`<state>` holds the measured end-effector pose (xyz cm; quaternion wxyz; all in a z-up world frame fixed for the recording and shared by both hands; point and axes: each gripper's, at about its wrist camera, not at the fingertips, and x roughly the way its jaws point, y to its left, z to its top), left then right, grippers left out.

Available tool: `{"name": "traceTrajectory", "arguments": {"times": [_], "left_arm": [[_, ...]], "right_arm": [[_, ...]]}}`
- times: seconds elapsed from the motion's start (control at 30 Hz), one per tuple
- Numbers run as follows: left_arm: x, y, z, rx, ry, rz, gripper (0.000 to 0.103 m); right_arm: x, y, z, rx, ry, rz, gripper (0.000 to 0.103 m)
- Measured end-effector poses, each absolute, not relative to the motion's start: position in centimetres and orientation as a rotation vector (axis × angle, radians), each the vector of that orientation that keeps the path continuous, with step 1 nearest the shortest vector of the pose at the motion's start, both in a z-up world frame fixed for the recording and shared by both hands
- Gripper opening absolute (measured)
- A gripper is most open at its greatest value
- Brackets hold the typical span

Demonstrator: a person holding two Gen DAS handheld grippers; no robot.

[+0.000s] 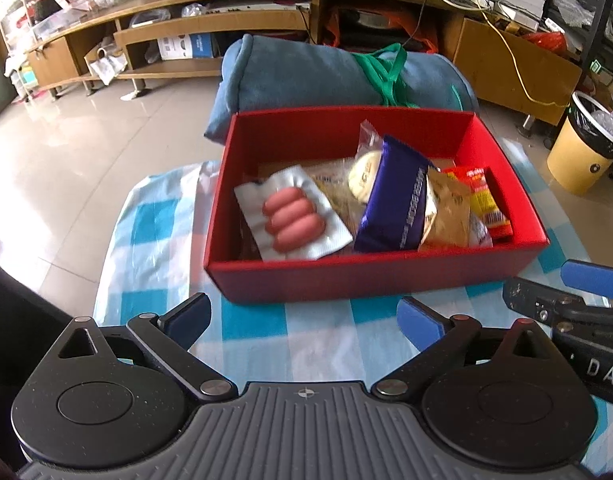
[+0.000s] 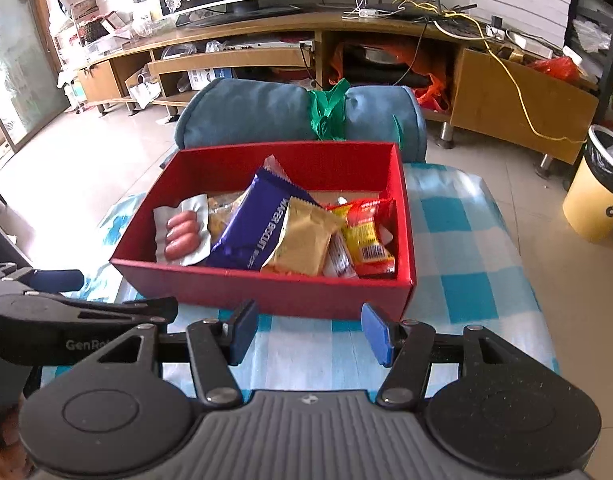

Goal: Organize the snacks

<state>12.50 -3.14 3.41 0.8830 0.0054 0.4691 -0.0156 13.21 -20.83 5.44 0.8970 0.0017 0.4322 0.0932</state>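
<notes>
A red box (image 1: 370,280) (image 2: 266,286) stands on the blue-and-white checked cloth (image 1: 266,344) (image 2: 466,248). In it lie a pack of pink sausages (image 1: 292,220) (image 2: 182,232), a purple wafer biscuit pack (image 1: 390,200) (image 2: 258,228), a gold pack (image 1: 446,208) (image 2: 302,240), a round pale cake in clear wrap (image 1: 364,174) and a red-yellow pack (image 1: 488,200) (image 2: 366,240). My left gripper (image 1: 304,322) hangs wide open over the cloth in front of the box, empty. My right gripper (image 2: 306,334) sits just before the box's near wall, jaws apart with nothing between them.
A rolled blue blanket (image 1: 330,72) (image 2: 266,112) tied with green strap lies behind the box. A long wooden TV stand (image 2: 266,52) runs along the back. A yellow bin (image 1: 582,152) (image 2: 598,196) stands on the tiled floor at right.
</notes>
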Motion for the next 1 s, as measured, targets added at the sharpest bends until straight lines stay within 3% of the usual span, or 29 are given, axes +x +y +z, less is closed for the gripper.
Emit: {"name": "traceTrajectory", "arguments": {"times": [1.0], "left_arm": [[5.0, -3.3, 1.9, 0.062, 1.005, -0.065, 0.103]], "right_arm": [[5.6, -21.1, 3.3, 0.05, 0.961, 0.174, 0.051]]}}
